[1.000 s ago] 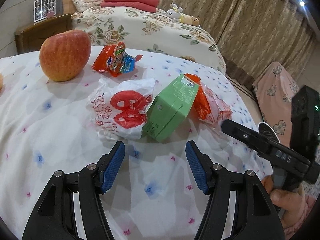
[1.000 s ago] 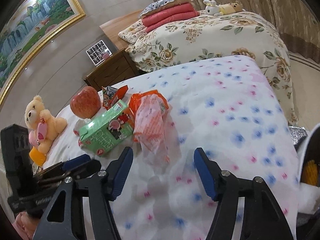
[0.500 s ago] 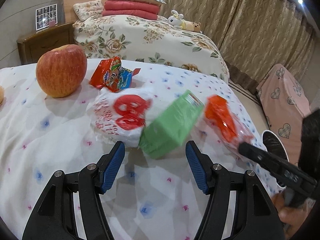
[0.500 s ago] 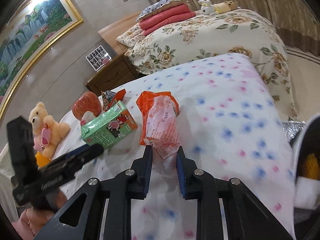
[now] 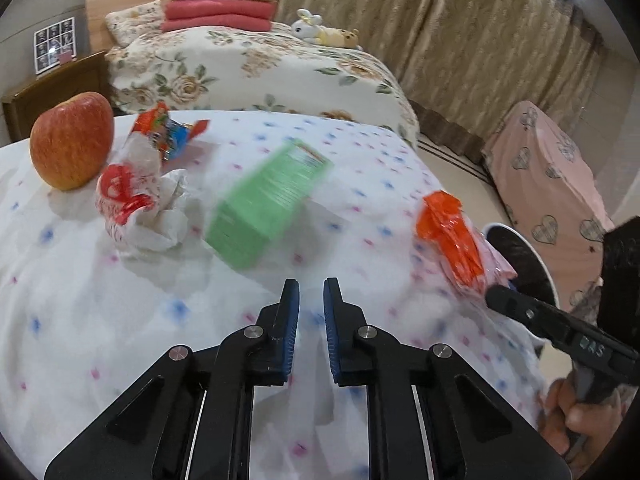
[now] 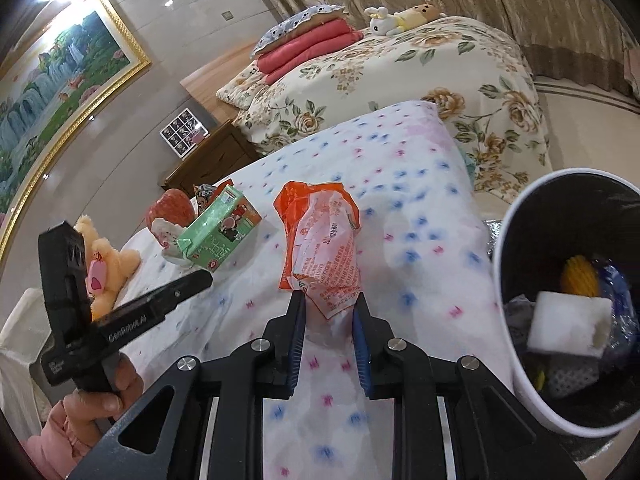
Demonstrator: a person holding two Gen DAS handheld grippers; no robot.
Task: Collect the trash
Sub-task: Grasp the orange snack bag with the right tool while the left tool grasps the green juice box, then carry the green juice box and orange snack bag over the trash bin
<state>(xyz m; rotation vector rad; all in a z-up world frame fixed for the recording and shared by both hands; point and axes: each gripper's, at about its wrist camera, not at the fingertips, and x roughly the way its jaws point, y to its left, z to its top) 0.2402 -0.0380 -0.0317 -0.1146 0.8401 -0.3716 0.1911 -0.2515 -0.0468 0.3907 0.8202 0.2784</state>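
Right gripper (image 6: pixel 329 300) clamped on the orange wrapper (image 6: pixel 322 248) over the spotted bedspread (image 6: pixel 412 216).
The wrapper's clear tail sits pinched between the blue pads, its orange end pointing away. A white-rimmed bin (image 6: pixel 505 248) stands close at the right, scraps inside. Off to the left, the green carton (image 6: pixel 218 232), an apple (image 6: pixel 168 210) and a teddy (image 6: pixel 106 254); the left gripper (image 6: pixel 202 278) pokes in, jaws closing.

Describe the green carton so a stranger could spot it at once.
Start at the bed with the white spotted cover. Near its far end, trash clusters beside a red apple. The green carton is the only boxy, hard-edged item there, lying between a crumpled white bag and an orange wrapper.
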